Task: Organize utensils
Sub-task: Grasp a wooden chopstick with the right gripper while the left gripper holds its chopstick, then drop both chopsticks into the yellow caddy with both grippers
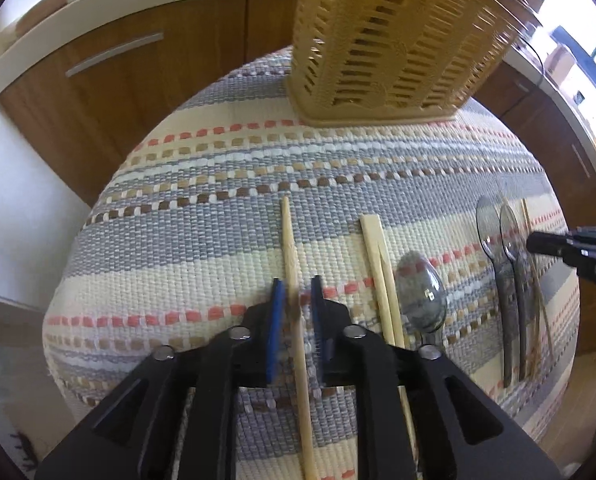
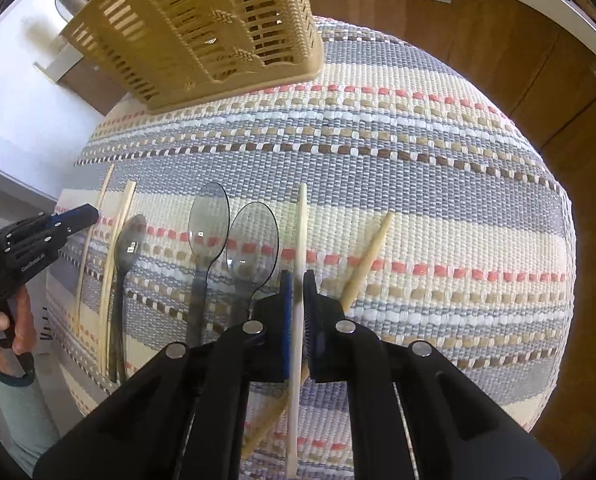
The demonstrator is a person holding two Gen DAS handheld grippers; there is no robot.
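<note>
Wooden chopstick (image 2: 300, 264) points at the basket (image 2: 202, 28), right gripper (image 2: 296, 280) jaws clamping it.

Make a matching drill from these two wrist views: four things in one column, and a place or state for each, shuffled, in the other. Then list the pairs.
Things:
1. tan slotted basket
2. left hand-held gripper
3. right hand-held gripper
4. smoky plastic spoons

Places or states:
A. pads either side of a pale chopstick, beside a crossing one
B. far end of the woven striped mat
C. lying side by side, bowls toward the basket
D. pads straddling the leftmost single chopstick

Pairs: 1-B, 2-D, 3-A, 4-C
</note>
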